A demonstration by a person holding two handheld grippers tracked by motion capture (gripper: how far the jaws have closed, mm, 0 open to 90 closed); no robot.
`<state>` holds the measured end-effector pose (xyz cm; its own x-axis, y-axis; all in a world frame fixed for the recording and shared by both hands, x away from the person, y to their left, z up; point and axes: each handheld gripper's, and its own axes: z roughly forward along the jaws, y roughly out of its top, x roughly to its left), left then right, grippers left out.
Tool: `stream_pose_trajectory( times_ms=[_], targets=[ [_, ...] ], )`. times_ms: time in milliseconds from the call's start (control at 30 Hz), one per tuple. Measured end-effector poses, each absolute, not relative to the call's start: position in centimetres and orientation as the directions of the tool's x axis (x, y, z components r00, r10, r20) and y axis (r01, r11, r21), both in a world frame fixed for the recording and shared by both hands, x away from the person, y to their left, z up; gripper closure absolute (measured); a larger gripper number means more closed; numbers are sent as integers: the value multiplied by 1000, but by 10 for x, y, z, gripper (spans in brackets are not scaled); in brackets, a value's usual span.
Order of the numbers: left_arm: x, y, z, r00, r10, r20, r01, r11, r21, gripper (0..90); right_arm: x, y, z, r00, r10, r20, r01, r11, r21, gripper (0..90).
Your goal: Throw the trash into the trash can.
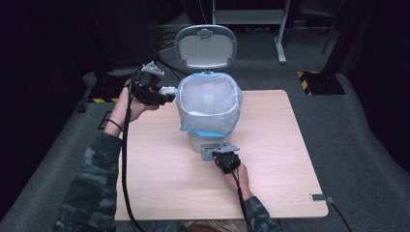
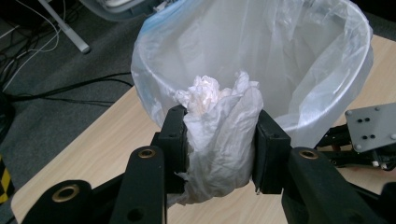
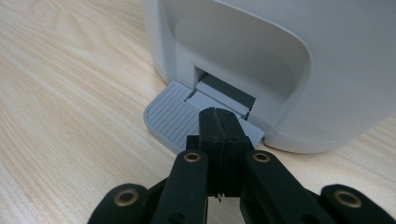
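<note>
A white pedal bin stands mid-table with its lid up and a clear liner with a blue rim inside. My left gripper hovers just left of the bin's rim, shut on a crumpled white tissue. In the left gripper view the bin's mouth opens right behind the tissue. My right gripper is shut with nothing between its jaws, and its tips press down on the grey ribbed foot pedal at the bin's base.
The light wooden table has open surface on all sides of the bin. Beyond it lie grey carpet, black cables, a white desk leg and yellow-black floor markings.
</note>
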<state>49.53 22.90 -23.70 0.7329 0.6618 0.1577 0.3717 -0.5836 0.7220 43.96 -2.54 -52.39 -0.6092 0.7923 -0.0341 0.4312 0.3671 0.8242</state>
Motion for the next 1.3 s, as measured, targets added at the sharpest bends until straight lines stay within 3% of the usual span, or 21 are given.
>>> stream_pose_trajectory(
  times_ms=[900, 1300],
  targets=[
    [527, 181, -207, 759, 620, 197, 368, -659, 657, 625, 440, -26, -524, -610, 791, -47, 426, 377, 822, 900],
    [545, 156, -216, 778, 599, 190, 400, -706, 584, 622, 440, -26, -524, -608, 792, -51, 424, 379, 823, 900]
  ],
)
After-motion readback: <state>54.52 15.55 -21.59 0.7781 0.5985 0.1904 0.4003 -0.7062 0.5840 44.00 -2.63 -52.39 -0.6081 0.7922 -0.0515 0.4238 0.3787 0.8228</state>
